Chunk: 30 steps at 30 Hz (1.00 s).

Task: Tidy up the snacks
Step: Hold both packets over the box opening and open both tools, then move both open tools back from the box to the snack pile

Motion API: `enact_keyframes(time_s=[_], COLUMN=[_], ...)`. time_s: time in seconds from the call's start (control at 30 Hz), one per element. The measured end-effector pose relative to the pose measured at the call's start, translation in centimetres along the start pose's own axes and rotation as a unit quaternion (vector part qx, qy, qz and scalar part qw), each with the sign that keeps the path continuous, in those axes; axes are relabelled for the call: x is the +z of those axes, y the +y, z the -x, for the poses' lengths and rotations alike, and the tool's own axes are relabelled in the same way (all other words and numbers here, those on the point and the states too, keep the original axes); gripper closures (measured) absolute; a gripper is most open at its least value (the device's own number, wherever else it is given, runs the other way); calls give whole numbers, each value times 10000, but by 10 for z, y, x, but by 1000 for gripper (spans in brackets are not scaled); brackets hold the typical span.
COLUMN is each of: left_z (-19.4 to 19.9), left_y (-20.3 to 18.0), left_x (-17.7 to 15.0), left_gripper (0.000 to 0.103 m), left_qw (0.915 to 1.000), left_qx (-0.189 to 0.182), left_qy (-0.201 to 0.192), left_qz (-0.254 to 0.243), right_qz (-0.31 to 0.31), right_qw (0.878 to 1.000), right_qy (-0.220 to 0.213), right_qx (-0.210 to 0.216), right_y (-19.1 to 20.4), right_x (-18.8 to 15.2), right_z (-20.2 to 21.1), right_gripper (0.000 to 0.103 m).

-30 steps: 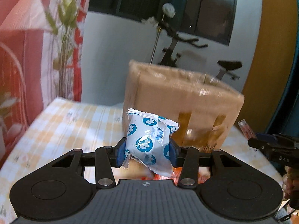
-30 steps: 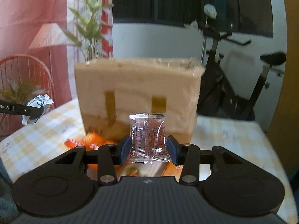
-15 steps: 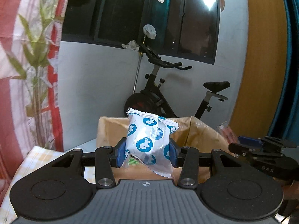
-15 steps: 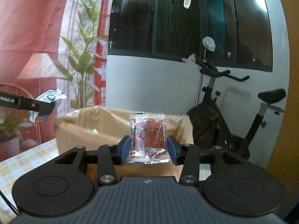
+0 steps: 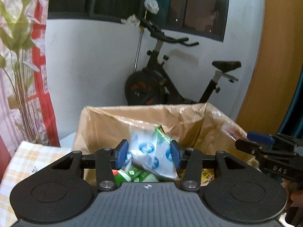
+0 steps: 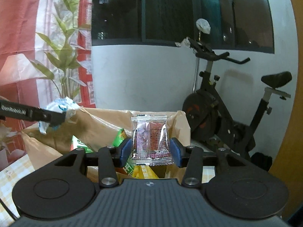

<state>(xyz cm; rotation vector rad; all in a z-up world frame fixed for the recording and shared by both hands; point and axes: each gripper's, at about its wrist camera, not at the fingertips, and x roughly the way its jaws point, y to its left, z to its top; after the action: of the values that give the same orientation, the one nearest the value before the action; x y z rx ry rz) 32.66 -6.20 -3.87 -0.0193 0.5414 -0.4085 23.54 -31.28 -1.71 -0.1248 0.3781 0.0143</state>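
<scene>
An open cardboard box (image 5: 106, 124) lined with brown plastic holds green and yellow snack packs (image 5: 140, 176). My left gripper (image 5: 148, 154) is over the box. The blurred white packet with blue dots (image 5: 151, 155) sits tilted between its pads, which stand wider than before; whether they still pinch it is unclear. My right gripper (image 6: 150, 152) is shut on a clear packet with red contents (image 6: 151, 138), held upright above the box's right side (image 6: 180, 124). It also shows at the right of the left wrist view (image 5: 261, 141).
The box stands on a yellow checked tablecloth (image 5: 28, 155). An exercise bike (image 5: 170, 87) stands against the white wall behind it. A plant (image 6: 62, 71) and red curtain are at the left, a wooden door (image 5: 274, 75) at the right.
Both grippers rose from the box's front to above its open top. The left pads have spread and the blue-dotted packet has tilted and blurred. The right gripper still holds its packet.
</scene>
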Motion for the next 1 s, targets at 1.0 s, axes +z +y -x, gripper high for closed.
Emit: enact_keyframes(time_s=[1.0], left_z=[139], left_y=[25], left_x=[-97], left_gripper=[47], left_qw=[9991], left_qx=[161], left_qy=[79], left_qz=[375], right_qz=[-465], right_qw=[9987], right_qy=[168], right_qx=[136], right_y=[37], right_x=[-39], right_z=[96], right_gripper=[49])
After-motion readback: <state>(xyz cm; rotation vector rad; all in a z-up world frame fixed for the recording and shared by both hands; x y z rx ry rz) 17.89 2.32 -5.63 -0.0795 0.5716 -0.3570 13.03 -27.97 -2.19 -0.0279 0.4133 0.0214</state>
